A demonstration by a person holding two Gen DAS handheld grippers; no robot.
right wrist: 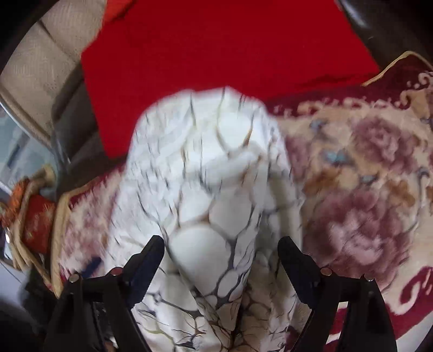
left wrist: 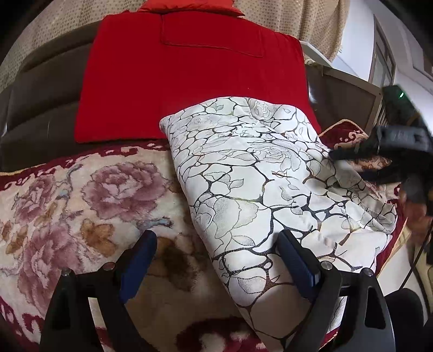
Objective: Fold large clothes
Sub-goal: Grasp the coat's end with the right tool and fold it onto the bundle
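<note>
A white garment with a dark crackle-and-rose print lies folded into a long slab on the floral blanket. My left gripper is open just above its near-left edge, holding nothing. My right gripper shows at the right in the left wrist view, at the garment's far-right edge. In the right wrist view the garment is blurred and bulges up between the wide-apart fingers of my right gripper, which is open and holds nothing.
A red cloth with a pocket lies over the dark sofa back behind the garment, also seen in the right wrist view. Beige curtain hangs behind. A red tasselled cushion sits at the blanket's left edge.
</note>
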